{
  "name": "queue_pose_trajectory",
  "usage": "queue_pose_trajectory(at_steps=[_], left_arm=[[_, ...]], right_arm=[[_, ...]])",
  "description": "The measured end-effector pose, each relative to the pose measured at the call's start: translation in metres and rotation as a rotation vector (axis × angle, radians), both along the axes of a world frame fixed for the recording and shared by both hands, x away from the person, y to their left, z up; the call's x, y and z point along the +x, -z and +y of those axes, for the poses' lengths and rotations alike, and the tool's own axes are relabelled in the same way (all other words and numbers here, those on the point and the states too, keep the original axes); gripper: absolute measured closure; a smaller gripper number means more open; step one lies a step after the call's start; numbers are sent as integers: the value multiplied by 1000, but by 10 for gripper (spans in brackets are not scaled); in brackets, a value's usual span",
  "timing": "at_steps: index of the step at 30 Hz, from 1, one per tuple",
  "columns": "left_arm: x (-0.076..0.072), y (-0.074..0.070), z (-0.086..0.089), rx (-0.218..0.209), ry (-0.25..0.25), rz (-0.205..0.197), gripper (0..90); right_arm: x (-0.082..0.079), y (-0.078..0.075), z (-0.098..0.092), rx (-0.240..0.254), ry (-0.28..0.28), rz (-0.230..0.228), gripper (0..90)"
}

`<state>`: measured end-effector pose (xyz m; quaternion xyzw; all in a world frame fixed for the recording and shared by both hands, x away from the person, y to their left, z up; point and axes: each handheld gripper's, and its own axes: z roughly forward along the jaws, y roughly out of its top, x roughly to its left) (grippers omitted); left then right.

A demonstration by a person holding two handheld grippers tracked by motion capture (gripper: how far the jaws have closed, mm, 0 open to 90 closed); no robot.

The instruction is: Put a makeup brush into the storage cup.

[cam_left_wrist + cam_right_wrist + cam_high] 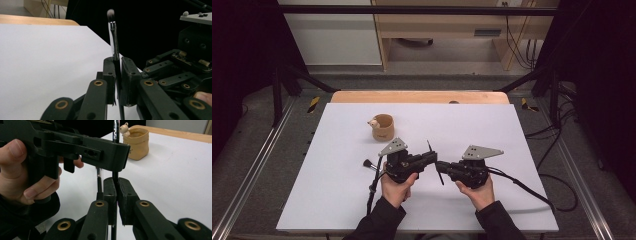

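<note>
A thin black make-up brush (435,163) stands tilted over the middle of the white board, and both grippers grip it. My left gripper (431,159) comes in from the left. In the left gripper view, my left gripper (118,61) is shut on the brush's black handle just below the silver ferrule (113,40). The pale bristle tip (110,12) points up. My right gripper (440,165) meets it from the right. In the right gripper view, my right gripper (116,181) clamps the handle (115,175) lower down, right under the left gripper's jaws.
A tan cup with a small bear figure (383,127) stands behind the left gripper, seen also in the right gripper view (138,143). A second brush (369,163) lies on the white board (492,125) left of the left hand. Cables trail off both sides.
</note>
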<state>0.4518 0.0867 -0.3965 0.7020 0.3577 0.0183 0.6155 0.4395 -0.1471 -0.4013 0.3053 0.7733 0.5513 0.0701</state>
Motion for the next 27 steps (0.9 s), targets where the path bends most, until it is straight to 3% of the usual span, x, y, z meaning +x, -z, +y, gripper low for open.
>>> queue_pose_trajectory(at_steps=[15, 27], left_arm=[[-4, -3, -2, 18, 5, -28, 847], [-6, -14, 12, 93, -22, -108, 845]], right_arm=[[0, 1, 1, 0, -7, -6, 846], [0, -2, -2, -7, 31, -25, 699]])
